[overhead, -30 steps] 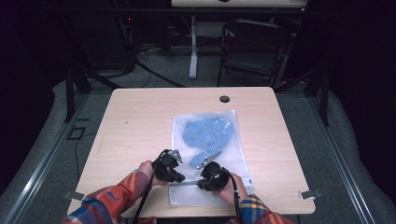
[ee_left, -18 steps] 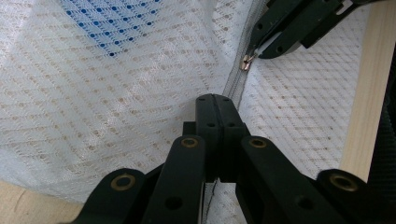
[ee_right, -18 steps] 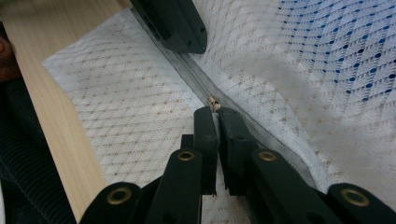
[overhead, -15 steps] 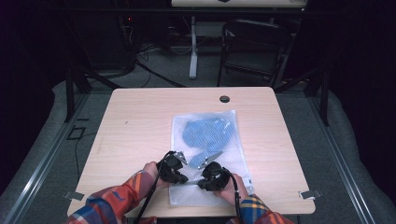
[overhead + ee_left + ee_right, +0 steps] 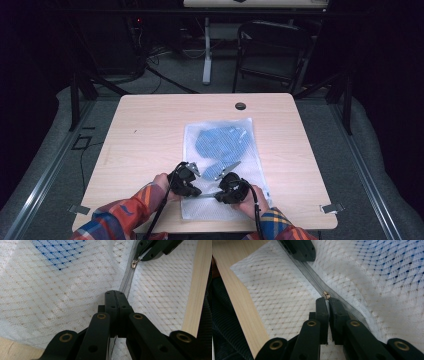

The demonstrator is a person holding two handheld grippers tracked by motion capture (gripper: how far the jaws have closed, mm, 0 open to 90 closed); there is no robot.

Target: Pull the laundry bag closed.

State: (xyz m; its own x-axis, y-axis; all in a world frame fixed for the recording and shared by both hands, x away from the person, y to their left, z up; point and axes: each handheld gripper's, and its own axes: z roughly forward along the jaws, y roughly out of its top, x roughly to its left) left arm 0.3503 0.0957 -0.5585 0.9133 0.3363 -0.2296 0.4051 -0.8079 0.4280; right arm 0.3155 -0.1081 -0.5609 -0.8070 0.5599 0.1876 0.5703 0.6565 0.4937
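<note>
Your left hand point(image 5: 162, 186) sits low at the near edge of the table point(image 5: 150, 130), forearm in a plaid sleeve point(image 5: 117, 217) coming up from the near left. Your left gripper point(image 5: 186, 181) points toward the right one, and its jaws are pressed together on the grey zipper tape point(image 5: 126, 285) of the white mesh bag point(image 5: 220, 150); in the left gripper view the tape runs straight into the closed tips. Your right hand point(image 5: 252, 197) mirrors it from the near right, and your right gripper point(image 5: 231, 187) has its jaws nearly together, pinched on the small metal zipper pull point(image 5: 326, 295) that pokes out just beyond the tips. The two grippers stand close to each other, with a short stretch of zipper between them.

The bag lies flat, a little right of the table's middle, its near end under your grippers and almost at the near edge. A blue dotted cloth point(image 5: 217, 142) shows through the mesh in the far half. In the right gripper view the strip of bare wood point(image 5: 239, 305) between bag and table edge is narrow. There is wide bare tabletop to the left of the bag, a narrower band to the right, and open wood beyond it up to a round cable hole point(image 5: 240, 106) near the far edge.

The table is pale wood on a grey floor point(image 5: 45, 150). Beyond it the room is dark, with a black chair point(image 5: 272, 55) and cables point(image 5: 160, 65) on the floor.
</note>
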